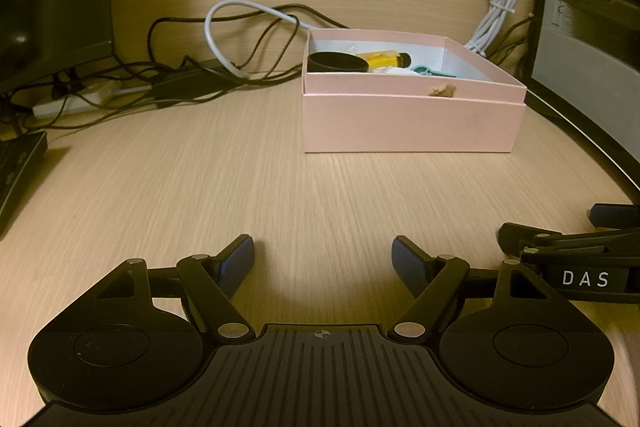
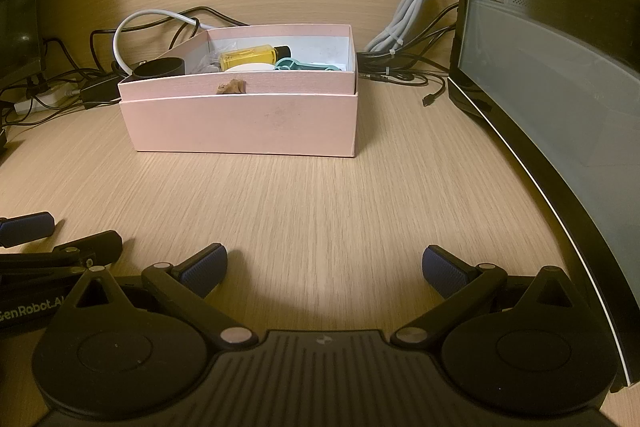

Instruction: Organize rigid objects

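Box (image 2: 244,123) stood far on bench (image 2: 320,203), holding bottle (image 2: 250,58), black cup (image 2: 160,67), teal tool (image 2: 300,65) | items judged light, stiff, bottle slippery; taken by sides | left hand-held gripper (image 1: 323,261) and right hand-held gripper (image 2: 324,267) both spread wide, nothing held

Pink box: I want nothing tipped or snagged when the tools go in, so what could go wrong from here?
1. The black round container sits high at the pink box corner; a reaching tool might knock it out.
2. The yellow bottle lies beside the teal piece; gripping one may shift the other.
3. Loose cables behind could snag if the box slides.
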A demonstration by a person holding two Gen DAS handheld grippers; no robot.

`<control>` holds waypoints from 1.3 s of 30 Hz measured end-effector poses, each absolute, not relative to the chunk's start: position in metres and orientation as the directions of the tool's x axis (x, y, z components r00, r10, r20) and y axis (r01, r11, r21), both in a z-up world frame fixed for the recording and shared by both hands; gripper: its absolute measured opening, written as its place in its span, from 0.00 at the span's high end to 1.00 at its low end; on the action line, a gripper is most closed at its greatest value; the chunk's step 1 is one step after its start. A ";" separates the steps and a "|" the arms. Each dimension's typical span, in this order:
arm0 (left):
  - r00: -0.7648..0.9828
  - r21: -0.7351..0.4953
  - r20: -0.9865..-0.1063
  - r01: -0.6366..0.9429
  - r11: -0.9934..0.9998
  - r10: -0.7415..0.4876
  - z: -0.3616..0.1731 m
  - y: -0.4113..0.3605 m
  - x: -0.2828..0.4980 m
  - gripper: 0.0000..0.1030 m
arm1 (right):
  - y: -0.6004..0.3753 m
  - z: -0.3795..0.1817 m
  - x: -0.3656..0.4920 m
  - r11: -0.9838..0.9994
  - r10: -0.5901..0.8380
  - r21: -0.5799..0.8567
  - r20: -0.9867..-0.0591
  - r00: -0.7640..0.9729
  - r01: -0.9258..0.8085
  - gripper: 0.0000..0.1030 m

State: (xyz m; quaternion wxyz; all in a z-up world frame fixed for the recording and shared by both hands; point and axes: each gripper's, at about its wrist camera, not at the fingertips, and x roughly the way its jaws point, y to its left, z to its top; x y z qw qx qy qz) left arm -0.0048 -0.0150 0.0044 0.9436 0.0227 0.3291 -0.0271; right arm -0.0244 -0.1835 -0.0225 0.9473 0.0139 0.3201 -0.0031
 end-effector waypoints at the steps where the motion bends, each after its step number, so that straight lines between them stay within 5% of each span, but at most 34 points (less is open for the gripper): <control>1: 0.782 0.025 -0.622 0.066 0.998 -0.036 0.004 -0.015 -0.005 0.20 | -0.183 -0.023 -0.024 1.000 0.003 0.024 -0.606 0.795 0.015 0.00; 39: 0.781 0.019 -0.623 0.069 0.997 -0.042 0.004 -0.015 -0.005 0.20 | -0.183 -0.022 -0.024 1.000 0.003 0.025 -0.607 0.795 0.015 0.00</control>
